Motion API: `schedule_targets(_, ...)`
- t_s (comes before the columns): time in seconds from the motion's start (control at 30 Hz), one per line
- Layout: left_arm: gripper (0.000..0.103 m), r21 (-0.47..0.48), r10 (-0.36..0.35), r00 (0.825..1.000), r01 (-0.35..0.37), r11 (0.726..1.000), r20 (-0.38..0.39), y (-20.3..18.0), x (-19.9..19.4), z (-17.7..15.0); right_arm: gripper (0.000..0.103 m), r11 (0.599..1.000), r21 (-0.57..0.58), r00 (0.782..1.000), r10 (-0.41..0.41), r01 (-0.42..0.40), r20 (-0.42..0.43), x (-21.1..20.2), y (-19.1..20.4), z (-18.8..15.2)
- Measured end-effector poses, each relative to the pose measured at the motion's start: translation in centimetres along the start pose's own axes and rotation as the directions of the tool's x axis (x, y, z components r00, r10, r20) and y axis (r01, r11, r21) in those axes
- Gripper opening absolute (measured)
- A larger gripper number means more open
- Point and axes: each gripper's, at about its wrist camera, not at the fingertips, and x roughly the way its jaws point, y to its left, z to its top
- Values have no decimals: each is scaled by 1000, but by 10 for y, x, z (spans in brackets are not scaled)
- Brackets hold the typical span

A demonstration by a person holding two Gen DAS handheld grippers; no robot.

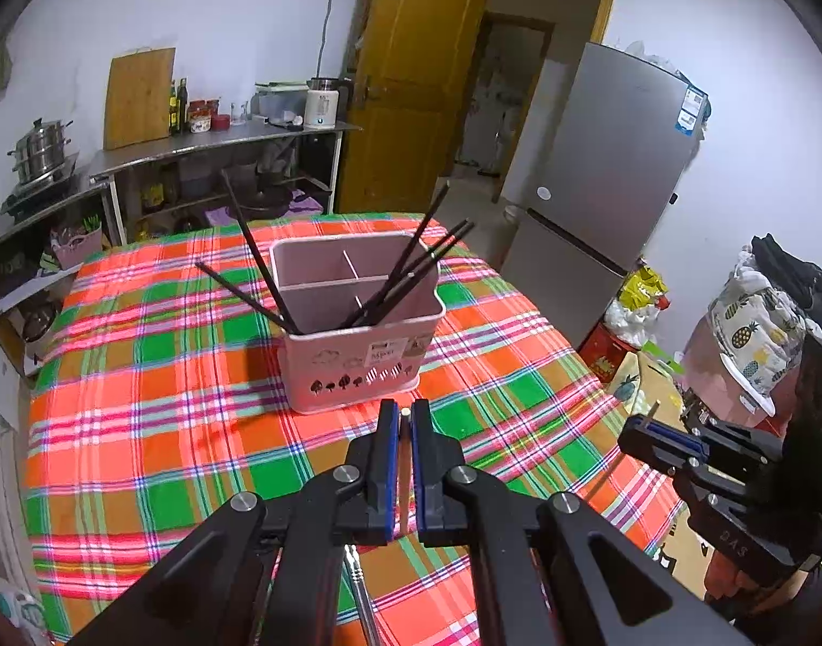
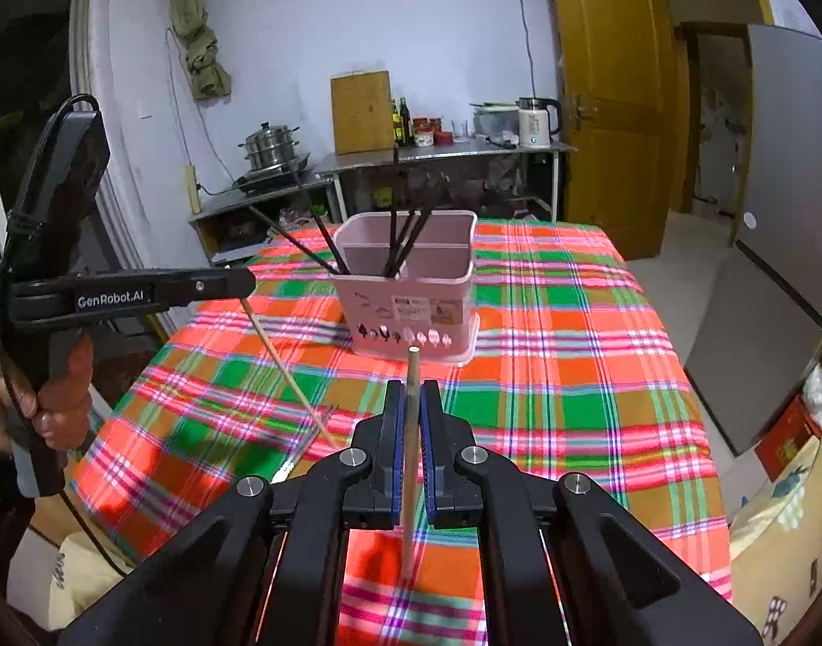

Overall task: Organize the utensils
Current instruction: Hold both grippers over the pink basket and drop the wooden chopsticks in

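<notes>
A wooden chopstick point(image 1: 405, 463) is clamped upright in the left claw point(image 1: 405, 430); another wooden chopstick point(image 2: 411, 430) is gripped by the right claw point(image 2: 411, 404). The pink holder point(image 2: 411, 296), mid-frame on the plaid counter point(image 2: 572, 404), already contains black chopsticks point(image 2: 405, 237). Those leaning sticks could be struck, or the holder's rim clipped and the light holder tipped, if a stick is brought in aslant.

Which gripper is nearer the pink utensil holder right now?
Left. The left gripper sits just short of the pink utensil holder; the right gripper is farther back and off to the right.
</notes>
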Motion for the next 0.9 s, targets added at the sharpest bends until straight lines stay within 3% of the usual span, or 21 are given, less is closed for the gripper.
schedule_targets(0.27,4,-4,13,999,-13,1000,41,14,-17,35,5,999,-14,994,33,-32,107,7,8,46)
schedule_targets(0.53,4,-12,22,994,-21,1000,110,30,-35,82,5,997,-39,969,73,-65,238,19,27,103)
schedule_targets(0.9,4,-38,31,984,-25,999,178,50,-33,137,5,996,-34,946,84,-77,313,48,35,152)
